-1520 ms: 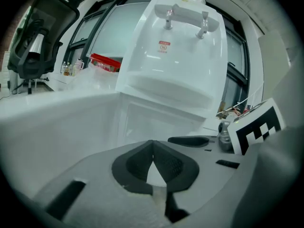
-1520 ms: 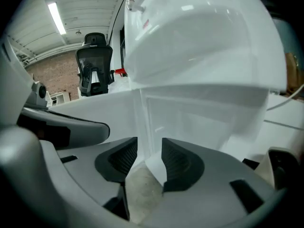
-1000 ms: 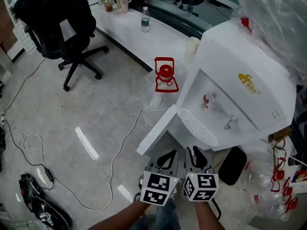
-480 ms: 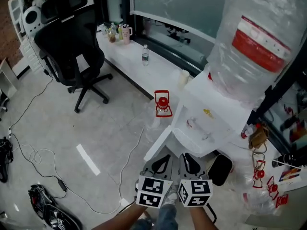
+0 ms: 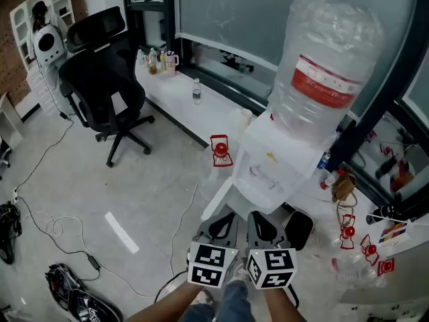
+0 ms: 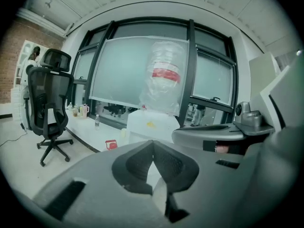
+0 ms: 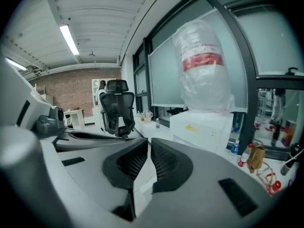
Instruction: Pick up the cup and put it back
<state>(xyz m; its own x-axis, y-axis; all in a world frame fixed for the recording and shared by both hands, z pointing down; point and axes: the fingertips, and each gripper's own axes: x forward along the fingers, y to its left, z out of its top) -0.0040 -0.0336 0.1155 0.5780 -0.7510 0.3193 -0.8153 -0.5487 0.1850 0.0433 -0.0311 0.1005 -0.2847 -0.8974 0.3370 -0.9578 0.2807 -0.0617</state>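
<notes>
A small pale cup (image 5: 246,117) stands on the white ledge (image 5: 201,106), just left of the white water dispenser (image 5: 275,166); the left gripper view shows this cup (image 6: 124,134) far ahead. Both grippers are held side by side at the bottom centre of the head view, well short of the cup. My left gripper (image 5: 224,224) is shut with nothing in it (image 6: 153,148). My right gripper (image 5: 259,224) has its jaws closing together, pads nearly touching (image 7: 148,146), with nothing between them.
A large plastic-wrapped water bottle (image 5: 315,86) tops the dispenser. A red carrier (image 5: 220,150) sits on the floor by the ledge. A black office chair (image 5: 107,86) stands at the left, cables (image 5: 40,227) trail over the floor, and drink bottles (image 5: 196,91) stand on the ledge.
The head view has pulled back and tilted up, bringing the whole water bottle and window into sight. Both grippers stay together at the bottom centre.
</notes>
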